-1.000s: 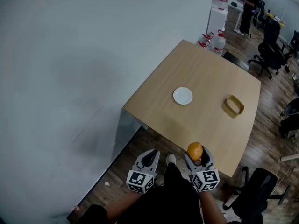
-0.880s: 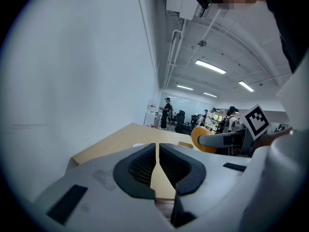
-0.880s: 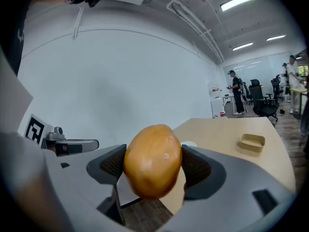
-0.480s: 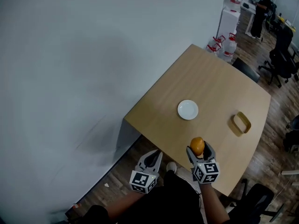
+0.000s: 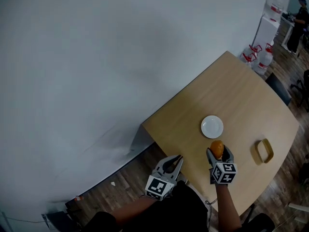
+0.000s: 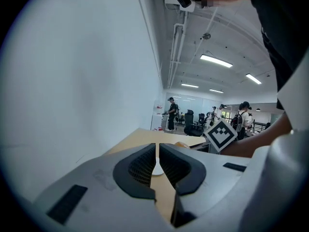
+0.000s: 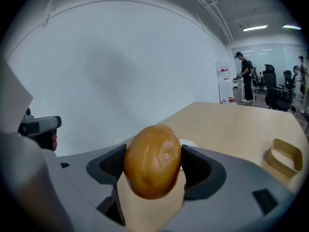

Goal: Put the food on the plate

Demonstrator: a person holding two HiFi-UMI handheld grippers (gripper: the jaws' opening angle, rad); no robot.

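A round orange-brown piece of food [image 5: 217,148] [image 7: 153,161] sits clamped between the jaws of my right gripper [image 5: 217,153] [image 7: 153,166], held over the wooden table [image 5: 241,100] just short of the small white plate [image 5: 212,126]. In the right gripper view the plate [image 7: 187,143] is mostly hidden behind the food. My left gripper [image 5: 174,162] [image 6: 158,159] hangs at the table's near edge, jaws nearly together with nothing between them; the plate [image 6: 155,169] shows through the thin gap.
A yellow-tan open container [image 5: 264,150] [image 7: 285,158] lies on the table right of the plate. A white wall [image 5: 96,57] runs along the table's left. Water bottles [image 5: 258,58] and office chairs stand beyond the far corner; people stand in the distance.
My right gripper has carried the food forward from the table's near edge to just before the plate. The left gripper has come forward to the table's edge.
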